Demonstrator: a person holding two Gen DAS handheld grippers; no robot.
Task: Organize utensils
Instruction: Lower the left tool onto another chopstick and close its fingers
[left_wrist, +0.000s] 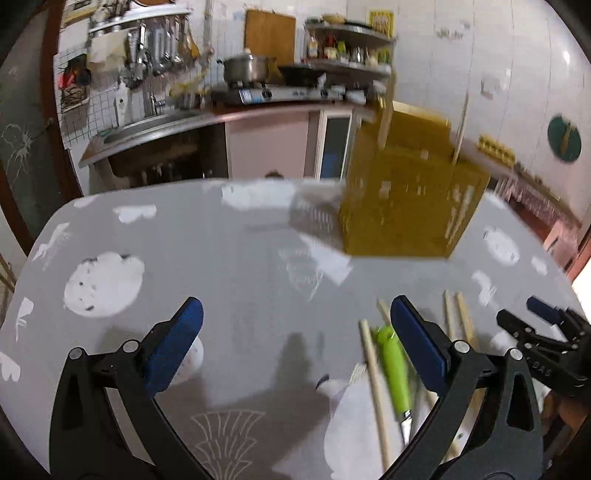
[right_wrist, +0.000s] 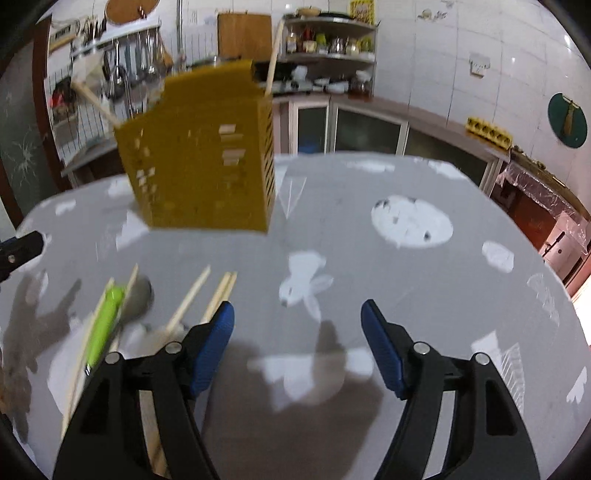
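A yellow slotted utensil holder (left_wrist: 410, 199) (right_wrist: 207, 162) stands on the grey patterned table (left_wrist: 229, 266) (right_wrist: 369, 266), with wooden chopsticks (right_wrist: 272, 61) sticking out of its top. Loose wooden chopsticks (left_wrist: 373, 376) (right_wrist: 188, 301) and a green-handled knife (left_wrist: 395, 369) (right_wrist: 103, 325) lie on the table in front of it. My left gripper (left_wrist: 295, 325) is open and empty, with the knife beside its right finger. My right gripper (right_wrist: 297, 325) is open and empty, with the chopsticks at its left finger; it also shows in the left wrist view (left_wrist: 532, 314).
A kitchen counter (left_wrist: 221, 118) with a sink, gas stove and pot runs behind the table. Shelves of jars (right_wrist: 328, 44) hang on the tiled wall. A second counter (right_wrist: 424, 118) lies at the right. The table edge curves away on both sides.
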